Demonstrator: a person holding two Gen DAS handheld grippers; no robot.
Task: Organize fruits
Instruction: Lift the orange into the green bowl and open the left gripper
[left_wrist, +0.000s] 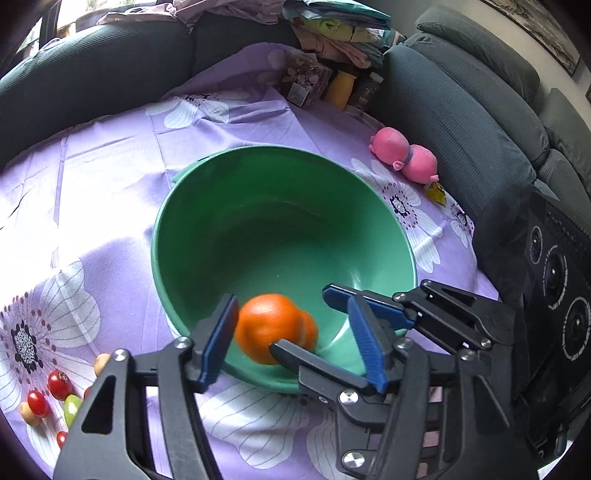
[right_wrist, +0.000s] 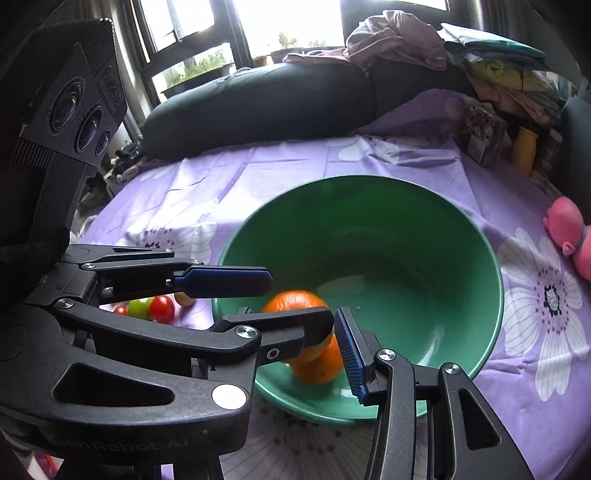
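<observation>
**Two oranges over one green bowl: one loose, one clamped**

Several cherry tomatoes (left_wrist: 59, 384), red and green, lay on the purple floral tablecloth (left_wrist: 110, 166) well off to the left of the left gripper (left_wrist: 291, 301). That gripper stood released, its blue pads (left_wrist: 218, 339) spread wide above the near rim of the green bowl (left_wrist: 258, 149). Between them a loose orange (left_wrist: 266, 328), blurred, sat close against the left pad and clear of the right one, inside the near wall of the bowl.

Just right of it, a gripped orange (right_wrist: 317, 363) was clenched in the right gripper (right_wrist: 335, 325), which reached in across the left gripper's open span. One black finger lay over the fruit and the ribbed blue pad pressed on its other side. This orange also hung within the bowl's near edge. The bowl's floor ahead of both grippers was bare.

Farther right, beyond the right gripper, a pink pig toy (left_wrist: 404, 157) lay on the cloth near the dark sofa (left_wrist: 461, 122).
</observation>
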